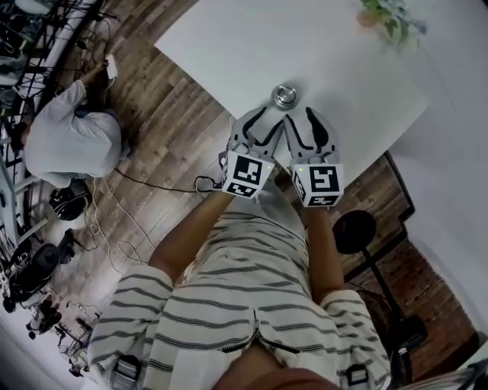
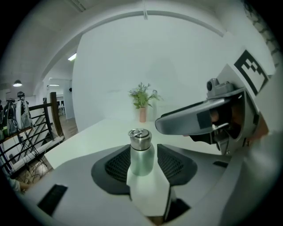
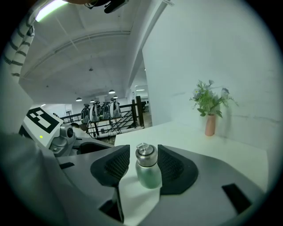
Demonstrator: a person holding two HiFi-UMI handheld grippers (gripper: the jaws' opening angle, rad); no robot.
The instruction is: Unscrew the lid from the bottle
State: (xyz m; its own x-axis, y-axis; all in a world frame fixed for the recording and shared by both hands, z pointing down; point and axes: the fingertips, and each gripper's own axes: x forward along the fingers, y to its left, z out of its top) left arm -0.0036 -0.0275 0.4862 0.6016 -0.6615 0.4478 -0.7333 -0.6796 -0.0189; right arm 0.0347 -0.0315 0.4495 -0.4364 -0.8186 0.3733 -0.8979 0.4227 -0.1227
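Note:
A small pale green bottle (image 1: 284, 95) with a steel lid (image 2: 139, 137) and a ring on top stands upright on the white table (image 1: 229, 46), near its front edge. My left gripper (image 1: 263, 122) and right gripper (image 1: 305, 122) lie side by side just short of it, both pointing at it. In the left gripper view the bottle (image 2: 141, 154) shows in the gap of the open left gripper (image 2: 143, 161), with its pads clear of it. The right gripper (image 3: 143, 165) is open too, and the bottle (image 3: 148, 170) stands free between its pads.
A plant in a pink vase (image 1: 389, 19) stands at the table's far side by the wall. A person in a white shirt (image 1: 69, 141) crouches on the wooden floor to the left, among cables. A black round stool (image 1: 353, 231) stands right of my legs.

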